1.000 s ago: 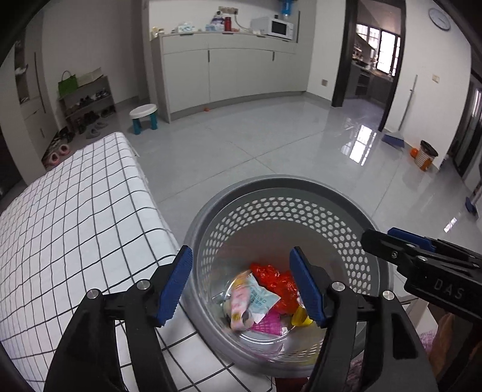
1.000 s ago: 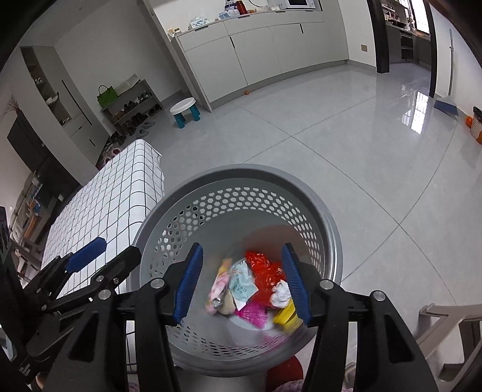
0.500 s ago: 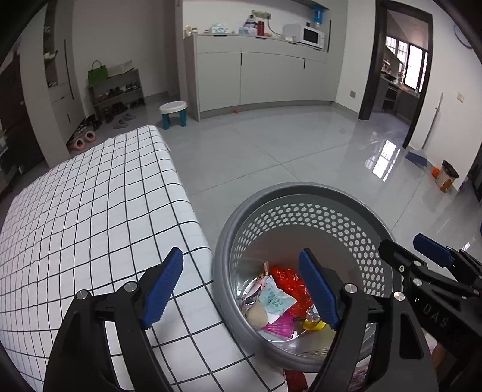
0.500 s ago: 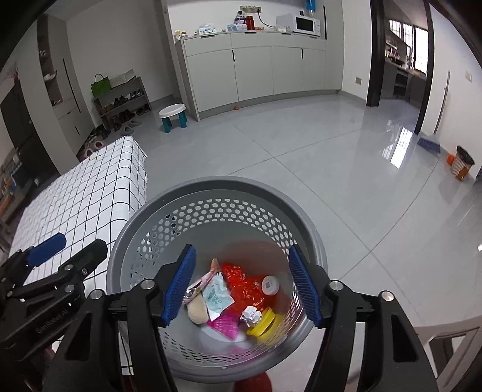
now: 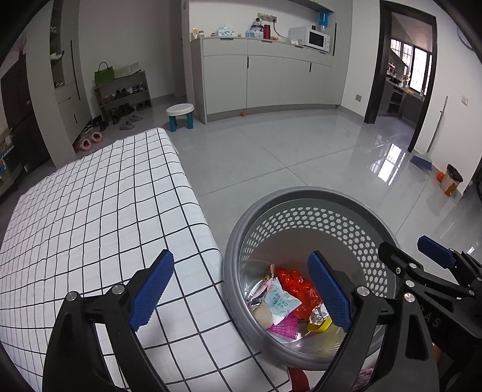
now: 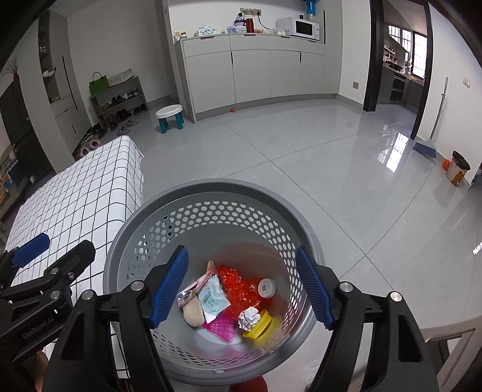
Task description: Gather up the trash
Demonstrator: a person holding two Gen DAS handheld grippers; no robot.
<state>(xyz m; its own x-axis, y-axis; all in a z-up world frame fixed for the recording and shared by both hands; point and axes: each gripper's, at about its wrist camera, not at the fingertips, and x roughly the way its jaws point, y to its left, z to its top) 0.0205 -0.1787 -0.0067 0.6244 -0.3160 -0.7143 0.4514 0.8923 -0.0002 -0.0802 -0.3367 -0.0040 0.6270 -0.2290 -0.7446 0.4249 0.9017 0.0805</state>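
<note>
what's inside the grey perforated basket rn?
Inside the grey perforated plastic basket: red crinkled wrapper, pale blue sachet, pink mesh piece, yellow lid, crumpled foil ball, white round cap. Anything beneath the pile is covered.

Home living area, white cabinets [image 6: 253, 75] with microwave [image 6: 306, 28], shoe rack [image 6: 119, 99], kitchen doorway [image 6: 397, 57]

Inside one grey perforated basket [image 6: 211, 193] lie seven pieces of trash: one red crumpled wrapper [image 6: 241, 285], one pale blue sachet [image 6: 212, 300], one pink-and-white packet [image 6: 195, 288], one beige lump [image 6: 192, 312], one pink mesh piece [image 6: 221, 328], one foil ball [image 6: 249, 318] and one yellow lid [image 6: 262, 327]; also one small white cap [image 6: 266, 286]
</note>
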